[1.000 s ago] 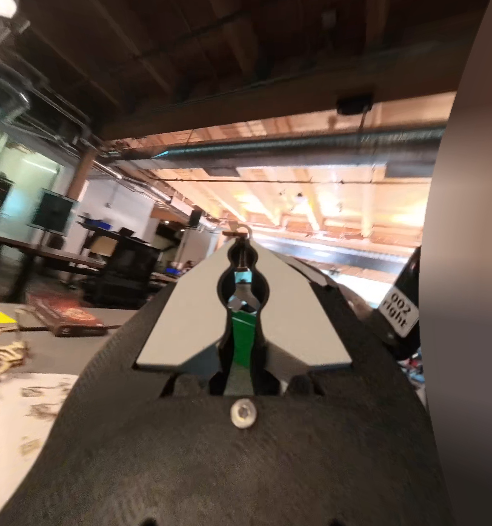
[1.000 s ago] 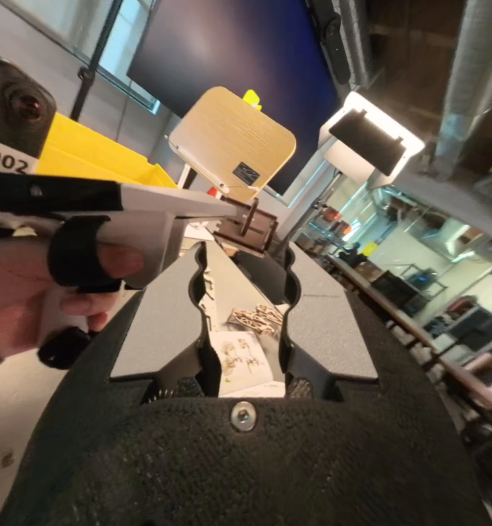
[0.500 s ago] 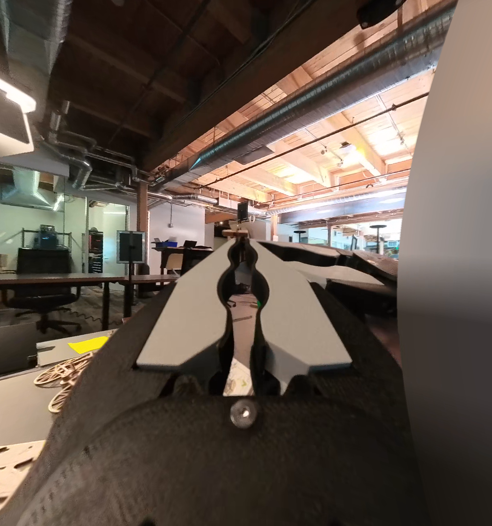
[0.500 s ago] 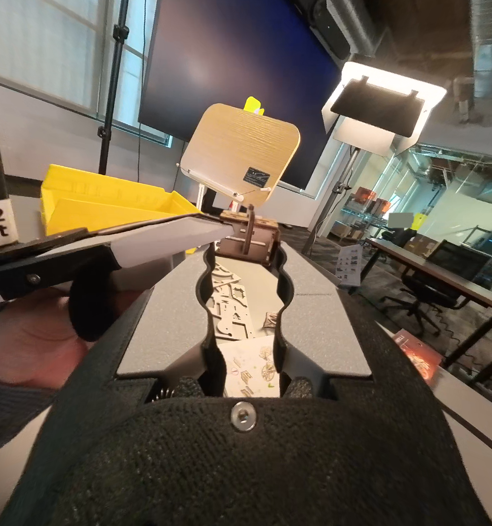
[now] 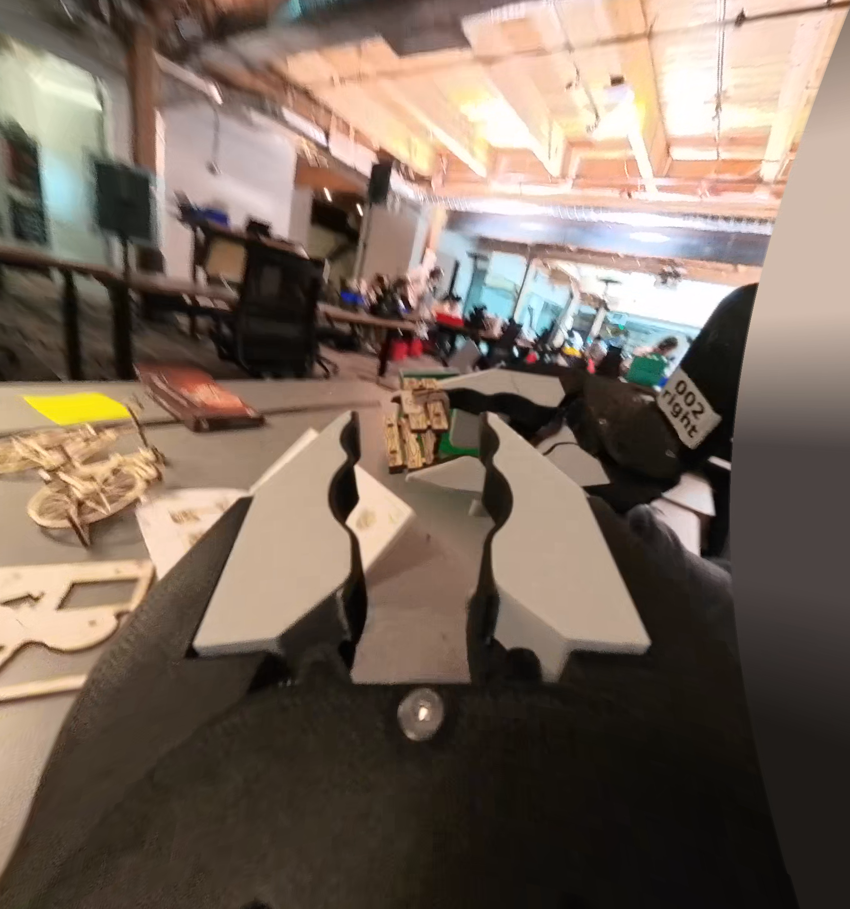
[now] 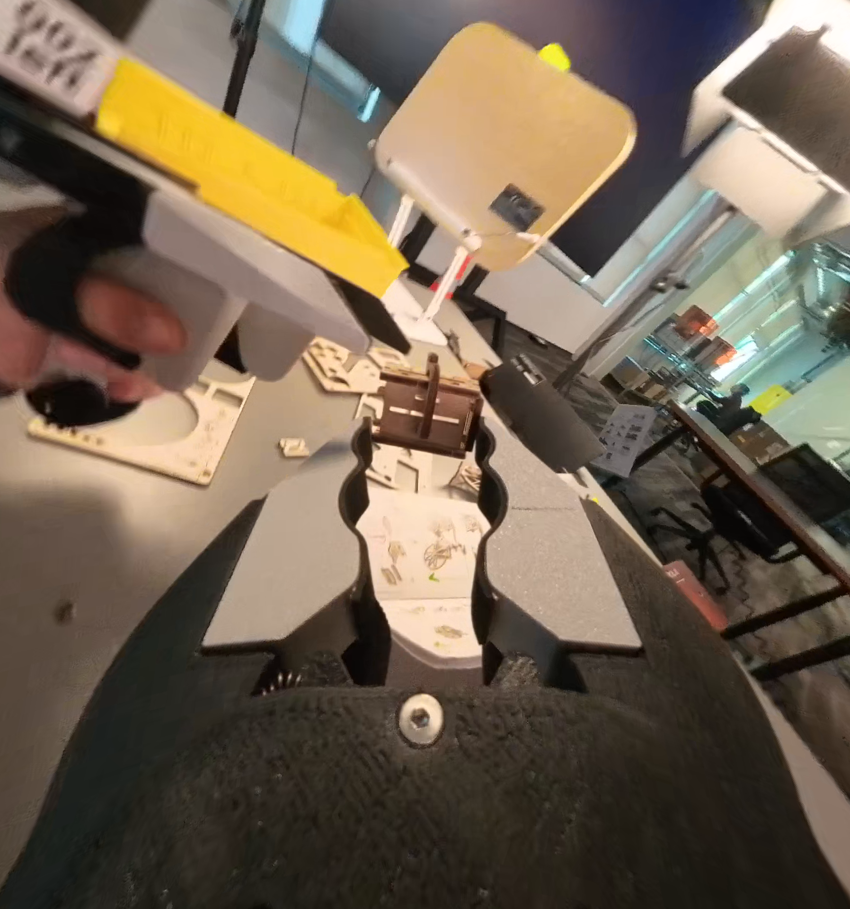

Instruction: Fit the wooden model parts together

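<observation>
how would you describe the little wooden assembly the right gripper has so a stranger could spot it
On the grey table, find the right gripper. Clamped between its fingertips is a small dark brown boxy wooden assembly with a thin upright piece; the loose cut-out sheets nearby are pale and flat.

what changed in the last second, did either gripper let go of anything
The left gripper opened, letting go of the small piece it pinched, and swung down toward the table. The right gripper stays clamped on the wooden model block, which the left had just been touching.

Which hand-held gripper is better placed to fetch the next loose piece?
Left, probably. The left hand-held gripper is open and empty, while the right hand-held gripper grips the small brown wooden box-shaped assembly.
</observation>
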